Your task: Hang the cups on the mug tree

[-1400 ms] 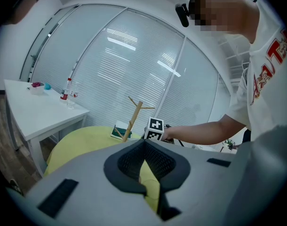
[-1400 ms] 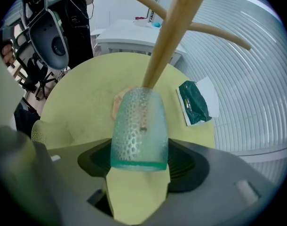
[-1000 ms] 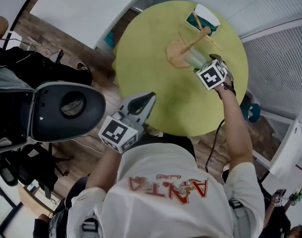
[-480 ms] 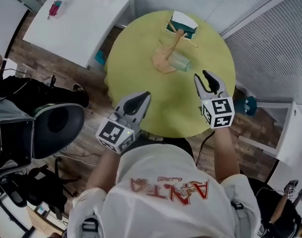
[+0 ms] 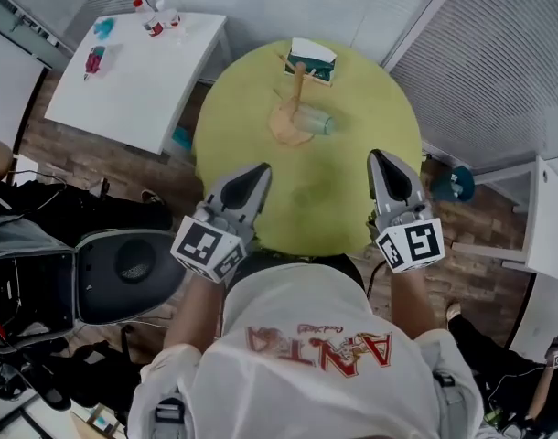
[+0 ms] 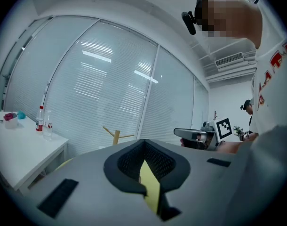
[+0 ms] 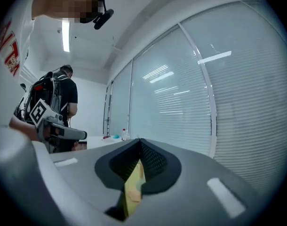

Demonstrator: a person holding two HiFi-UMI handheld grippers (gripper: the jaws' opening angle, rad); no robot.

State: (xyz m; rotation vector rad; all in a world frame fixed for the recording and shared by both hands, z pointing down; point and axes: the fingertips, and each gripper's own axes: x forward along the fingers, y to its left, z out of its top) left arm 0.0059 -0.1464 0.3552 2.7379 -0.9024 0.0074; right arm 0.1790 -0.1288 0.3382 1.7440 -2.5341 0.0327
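A wooden mug tree [image 5: 296,88] stands on its round base at the far side of the round yellow-green table [image 5: 352,208]. A clear, pale cup [image 5: 315,122] lies on its side against the tree's right, seemingly on a branch. Both grippers hover over the table's near edge, well short of the tree. My left gripper [image 5: 260,170] is shut and holds nothing. My right gripper [image 5: 378,157] is also shut and empty. In the left gripper view the tree's top [image 6: 116,134] shows beyond the shut jaws [image 6: 144,143], with the right gripper [image 6: 196,136] off to the side. The right gripper view shows its jaws [image 7: 139,143] shut.
A teal and white box [image 5: 312,59] lies behind the tree. A white table [image 5: 123,80] with bottles stands at the far left. A grey office chair [image 5: 123,271] is at my left. A teal object [image 5: 453,185] lies on the floor at the right. A person with a backpack [image 7: 59,102] stands in the background.
The right gripper let go of the cup at the tree, drew back to the table's near edge and shut its jaws. The cup stayed by the tree. The left gripper barely moved.
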